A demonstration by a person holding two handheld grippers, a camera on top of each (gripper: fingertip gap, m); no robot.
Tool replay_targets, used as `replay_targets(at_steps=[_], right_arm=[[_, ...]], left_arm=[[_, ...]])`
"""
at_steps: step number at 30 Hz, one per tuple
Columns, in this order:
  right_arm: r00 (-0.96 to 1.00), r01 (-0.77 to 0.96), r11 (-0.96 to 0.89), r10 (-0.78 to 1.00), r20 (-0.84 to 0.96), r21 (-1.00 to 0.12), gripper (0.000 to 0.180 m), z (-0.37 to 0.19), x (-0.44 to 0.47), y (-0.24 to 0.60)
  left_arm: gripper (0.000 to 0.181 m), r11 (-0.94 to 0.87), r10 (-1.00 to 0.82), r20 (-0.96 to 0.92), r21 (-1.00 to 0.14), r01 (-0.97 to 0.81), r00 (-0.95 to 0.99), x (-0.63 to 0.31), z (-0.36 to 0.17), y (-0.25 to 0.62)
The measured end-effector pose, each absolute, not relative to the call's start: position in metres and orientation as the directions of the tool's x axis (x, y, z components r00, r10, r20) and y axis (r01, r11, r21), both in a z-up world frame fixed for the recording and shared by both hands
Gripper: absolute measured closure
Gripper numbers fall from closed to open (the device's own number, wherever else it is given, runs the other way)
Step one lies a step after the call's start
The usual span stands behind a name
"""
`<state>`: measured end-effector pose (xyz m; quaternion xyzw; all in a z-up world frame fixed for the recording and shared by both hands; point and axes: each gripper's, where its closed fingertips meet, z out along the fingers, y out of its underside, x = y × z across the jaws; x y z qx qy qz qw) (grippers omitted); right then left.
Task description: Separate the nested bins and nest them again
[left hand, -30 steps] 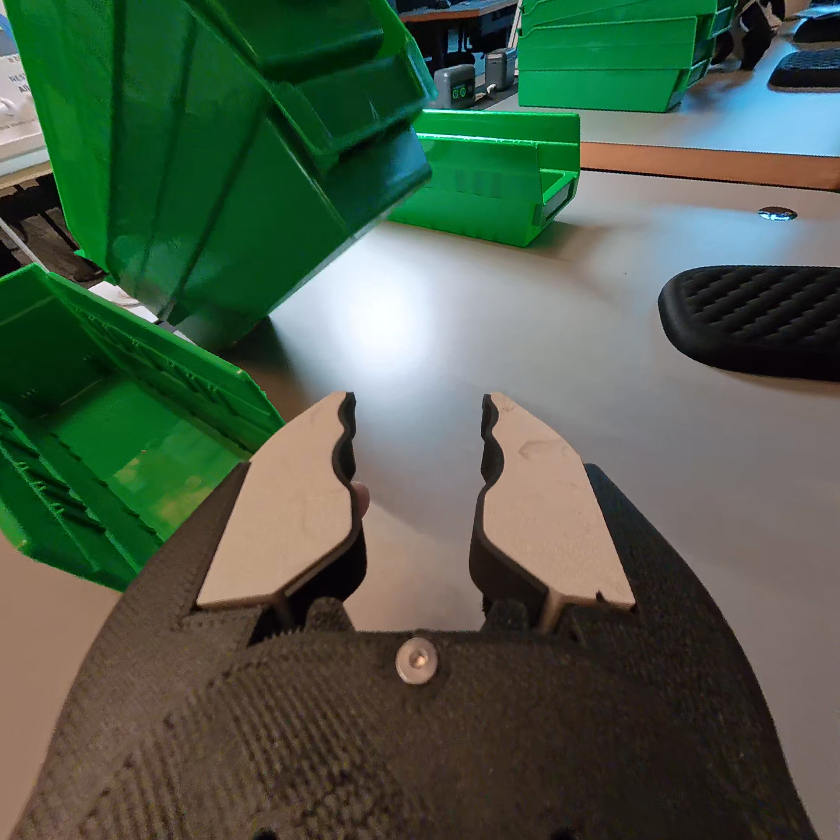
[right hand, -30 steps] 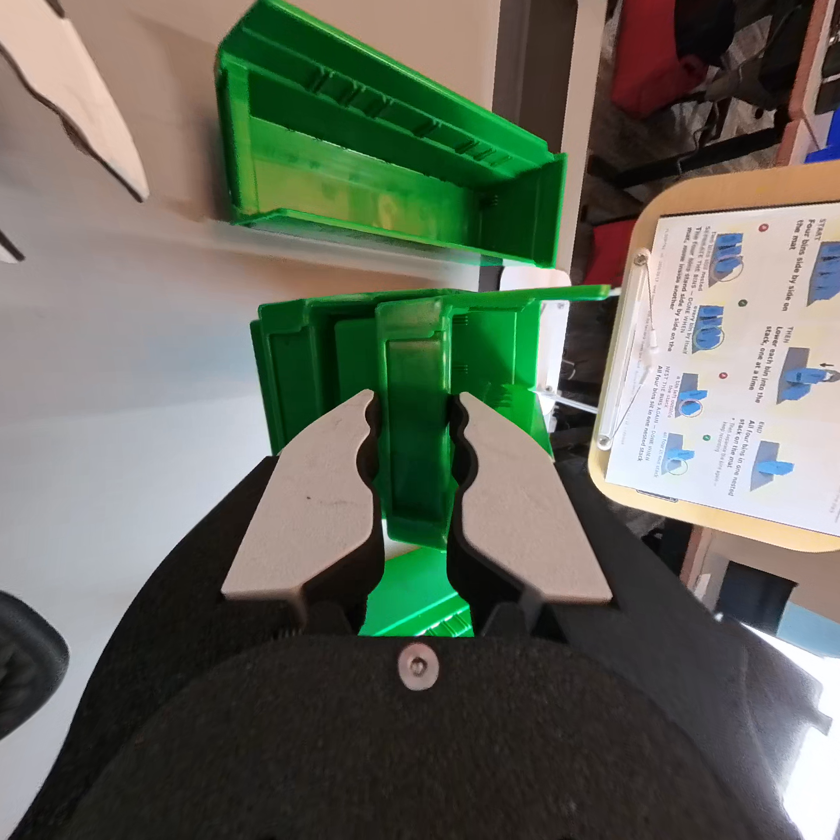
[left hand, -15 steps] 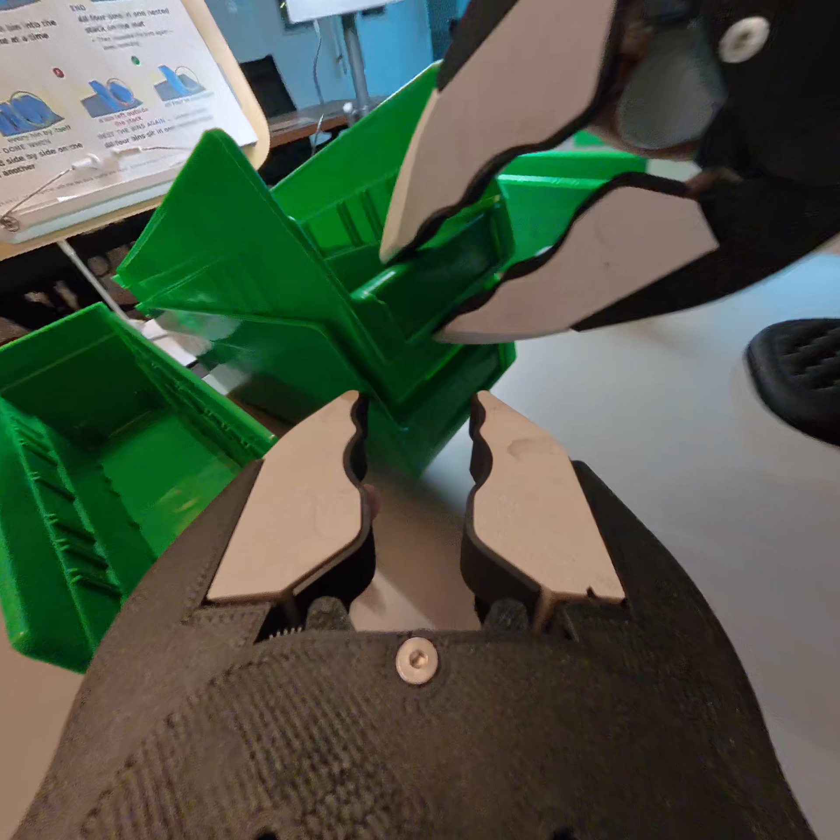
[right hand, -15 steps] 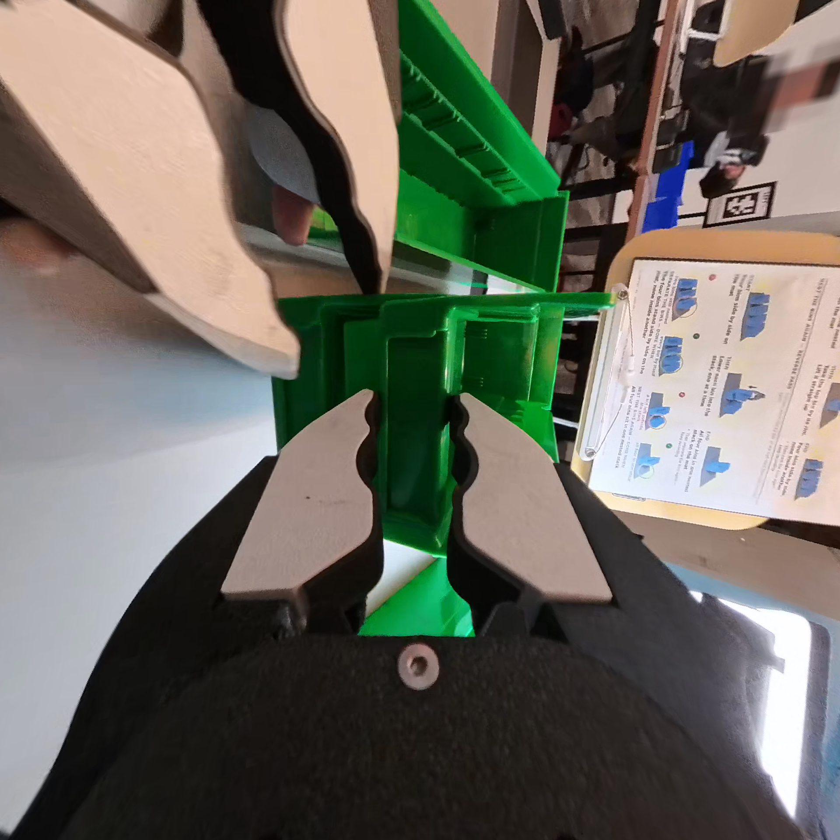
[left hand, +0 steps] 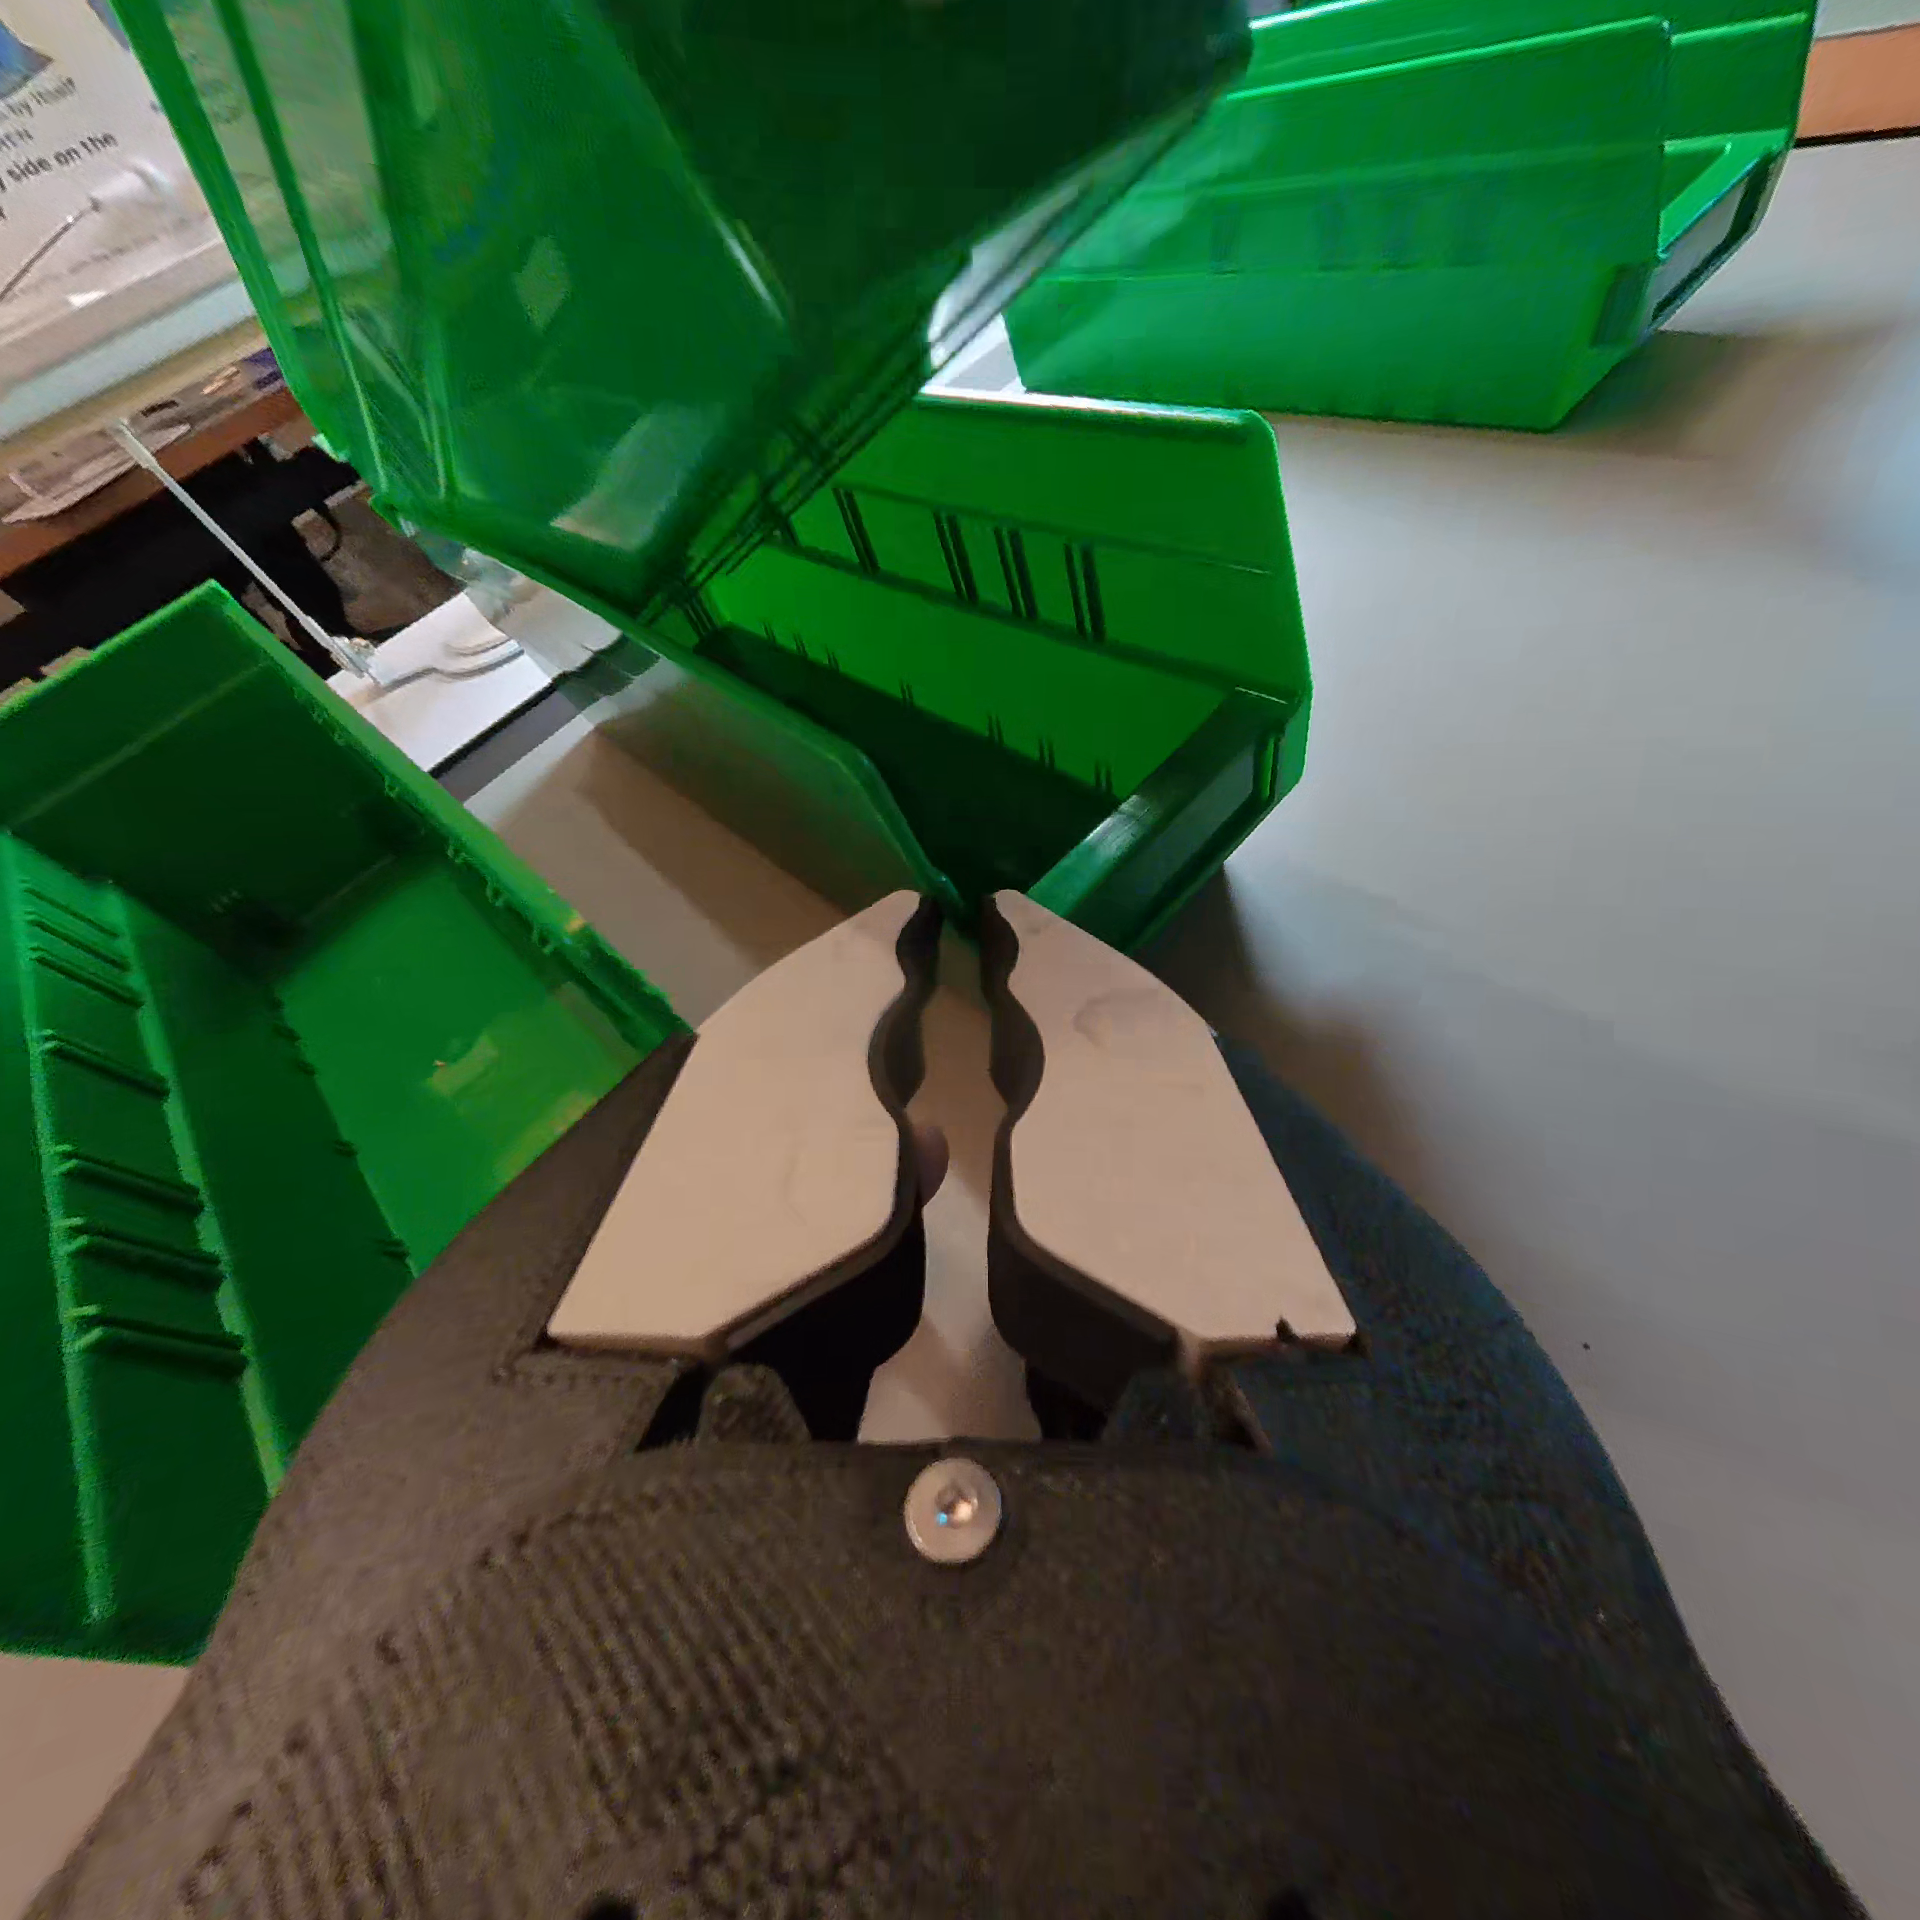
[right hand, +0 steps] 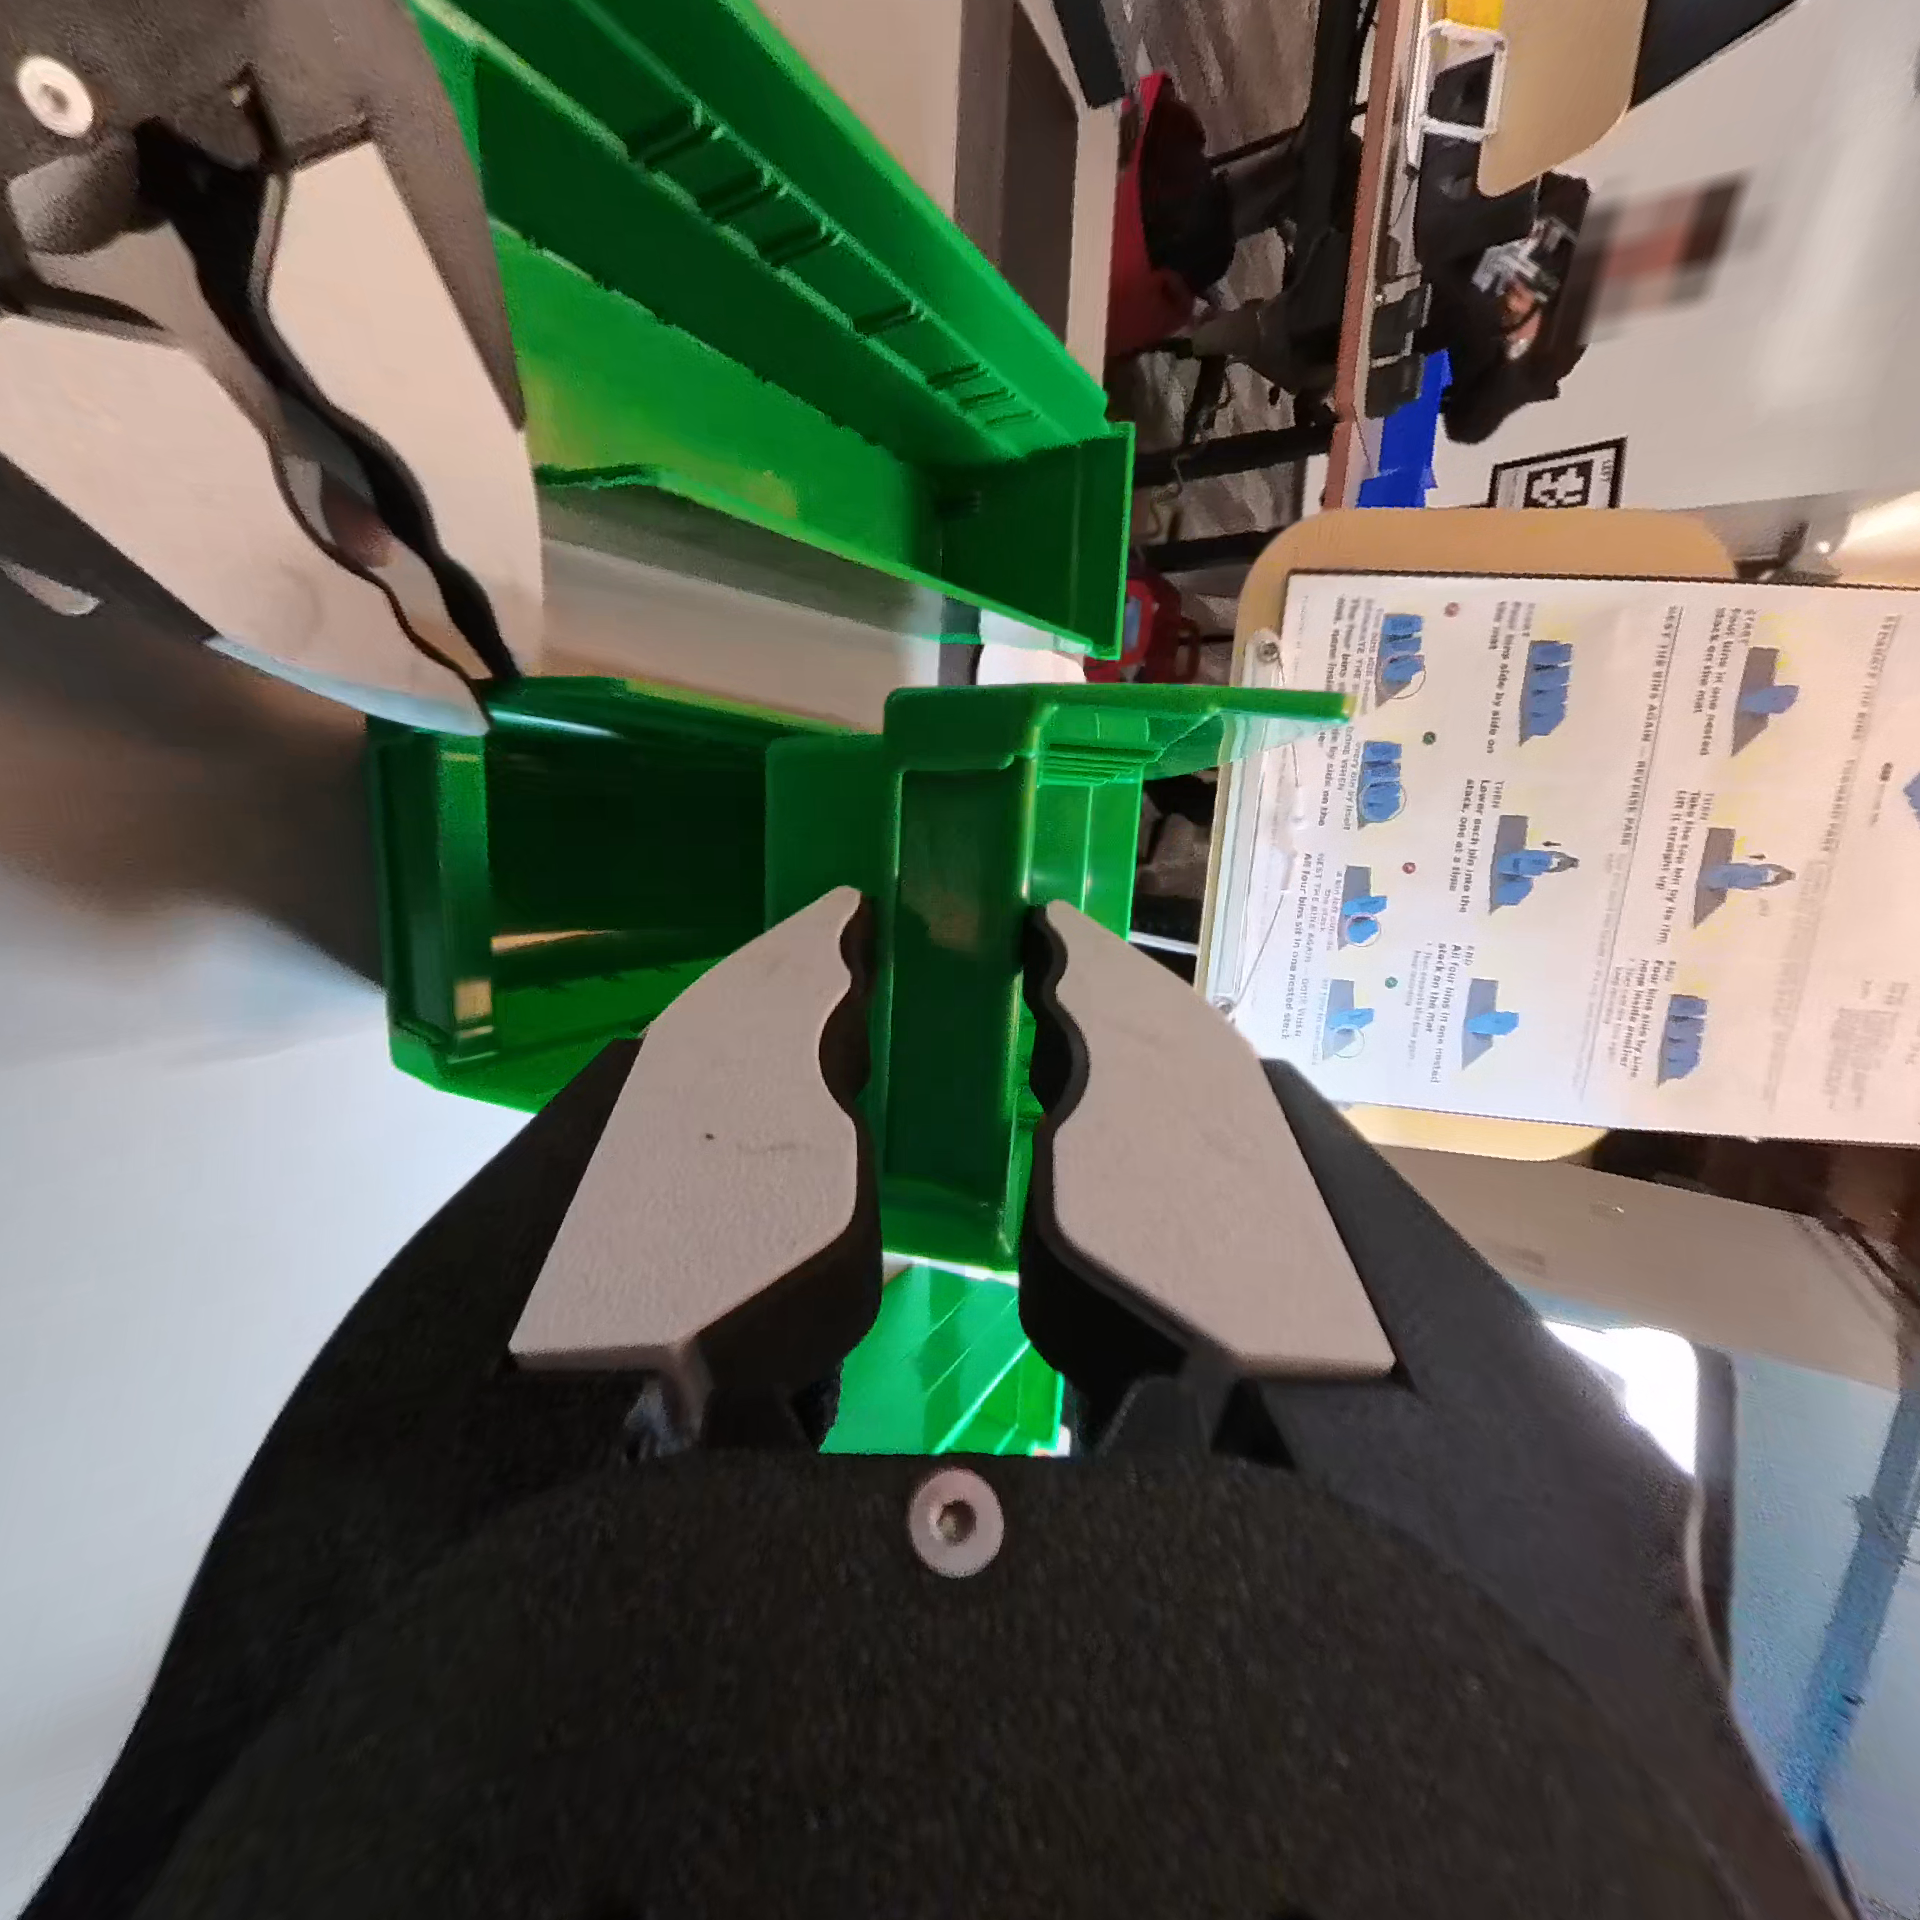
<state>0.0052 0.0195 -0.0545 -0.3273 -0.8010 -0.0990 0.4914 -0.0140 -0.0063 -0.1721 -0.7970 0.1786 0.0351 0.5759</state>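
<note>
My right hand-held gripper (right hand: 951, 935) pinches the front lip of a tilted bin (right hand: 956, 997), lifted partly out of the lower bin (left hand: 1039, 665) on the tabletop (left hand: 1558, 935). My left hand-held gripper (left hand: 961, 914) pinches that lower bin's near corner. 2 more bins (left hand: 208, 1039) rest nearby.

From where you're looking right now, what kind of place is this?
Probably a workshop or lab set up for handling trials: green plastic storage bins on a grey worktable, and an illustrated instruction sheet on a wooden board propped nearby.

Bare grey table (left hand: 1558, 935) is left open at right; the left is blocked by three green bins (left hand: 1039, 665), one raised.
</note>
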Motion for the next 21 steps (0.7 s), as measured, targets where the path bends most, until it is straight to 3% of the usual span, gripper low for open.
replay_targets(at_steps=[18,21], right_arm=[[-0.463,0.666,0.722,0.596,0.656,-0.186,0.149,-0.059,0.005,0.019],[-0.459,0.669,0.715,0.614,0.642,-0.206,0.149,-0.058,0.003,0.02]], left_arm=[[0.173,-0.281,-0.241,-0.252,-0.907,-0.315,0.937,-0.016,-0.171,-0.008],[0.176,-0.198,-0.205,-0.264,-0.932,-0.305,0.942,-0.019,-0.146,-0.013]])
